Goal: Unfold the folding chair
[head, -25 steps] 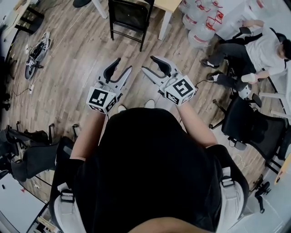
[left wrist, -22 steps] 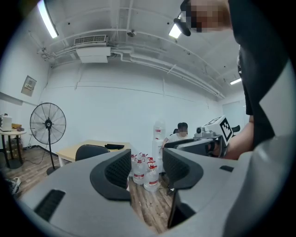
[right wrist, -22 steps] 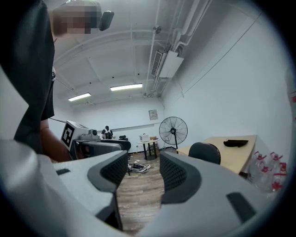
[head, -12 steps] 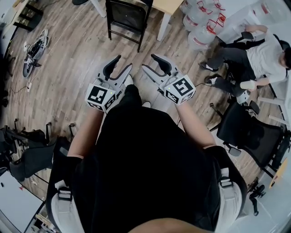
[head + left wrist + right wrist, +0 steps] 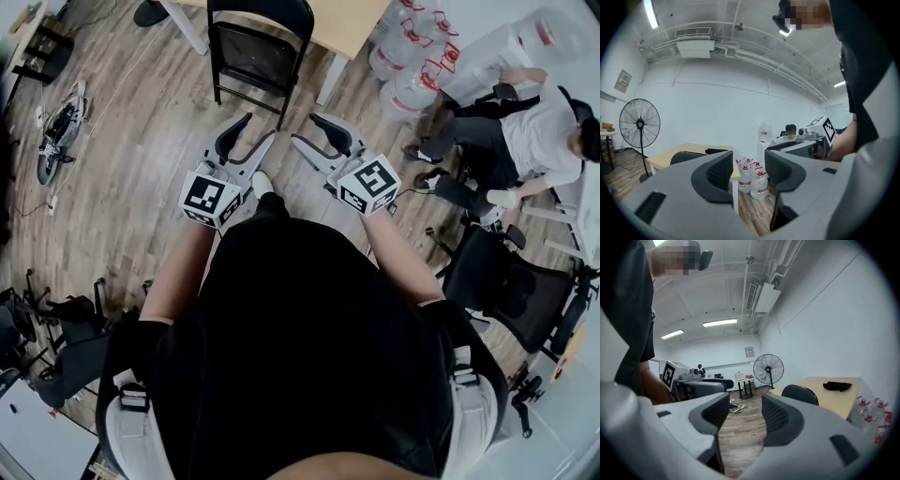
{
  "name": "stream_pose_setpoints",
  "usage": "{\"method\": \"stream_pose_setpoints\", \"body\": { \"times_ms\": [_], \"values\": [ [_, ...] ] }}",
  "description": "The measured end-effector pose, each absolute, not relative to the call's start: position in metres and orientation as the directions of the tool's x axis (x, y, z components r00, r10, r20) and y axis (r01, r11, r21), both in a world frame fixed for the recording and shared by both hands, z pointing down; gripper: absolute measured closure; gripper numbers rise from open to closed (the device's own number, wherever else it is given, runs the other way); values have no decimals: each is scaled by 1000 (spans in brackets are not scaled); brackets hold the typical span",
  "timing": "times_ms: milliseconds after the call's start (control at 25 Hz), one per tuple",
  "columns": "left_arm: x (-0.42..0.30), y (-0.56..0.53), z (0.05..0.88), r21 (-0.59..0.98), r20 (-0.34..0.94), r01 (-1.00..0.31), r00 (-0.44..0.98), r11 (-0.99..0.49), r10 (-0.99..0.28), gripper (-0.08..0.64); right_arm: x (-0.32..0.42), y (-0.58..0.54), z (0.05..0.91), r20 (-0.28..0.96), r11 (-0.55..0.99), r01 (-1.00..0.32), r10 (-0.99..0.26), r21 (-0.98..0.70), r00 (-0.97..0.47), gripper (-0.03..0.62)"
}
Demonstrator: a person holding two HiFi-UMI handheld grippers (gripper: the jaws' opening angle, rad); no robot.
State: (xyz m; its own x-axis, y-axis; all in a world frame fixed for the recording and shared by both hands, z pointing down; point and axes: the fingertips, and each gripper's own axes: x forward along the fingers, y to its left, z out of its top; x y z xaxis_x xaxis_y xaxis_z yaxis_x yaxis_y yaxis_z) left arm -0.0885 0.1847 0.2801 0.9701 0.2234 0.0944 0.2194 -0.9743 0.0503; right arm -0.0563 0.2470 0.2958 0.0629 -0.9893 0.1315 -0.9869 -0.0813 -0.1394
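Directly ahead of the person, the black folding chair stands upright on the wooden floor, its backrest close against the edge of a light wooden table; whether its seat is fully down cannot be told from above. Both grippers are held out level at waist height, side by side and well short of the chair, touching nothing. The left gripper has its jaws a little apart, with only a narrow gap and nothing between the pads; through that gap its own view shows water jugs on the floor beside the table. The right gripper has its jaws spread somewhat wider, also empty, with bare floorboards showing between them and the chair's rounded backrest just to the right. A pedestal fan stands further back. A seated person and a black office chair are off to the right.
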Motion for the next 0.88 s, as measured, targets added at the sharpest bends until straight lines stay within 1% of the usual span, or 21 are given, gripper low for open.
{"method": "stream_pose_setpoints", "body": {
  "times_ms": [320,560,880],
  "values": [
    [-17,96,280,73,101,250,961,-965,257,353,11,151,295,165,-94,-985,-984,-144,70,377],
    [17,48,281,74,102,270,955,-960,277,354,41,94,296,169,-93,-985,-983,-143,69,377],
    [69,7,287,89,110,209,970,-974,218,354,102,58,304,179,-59,-987,-983,-147,32,377]
  ]
}}
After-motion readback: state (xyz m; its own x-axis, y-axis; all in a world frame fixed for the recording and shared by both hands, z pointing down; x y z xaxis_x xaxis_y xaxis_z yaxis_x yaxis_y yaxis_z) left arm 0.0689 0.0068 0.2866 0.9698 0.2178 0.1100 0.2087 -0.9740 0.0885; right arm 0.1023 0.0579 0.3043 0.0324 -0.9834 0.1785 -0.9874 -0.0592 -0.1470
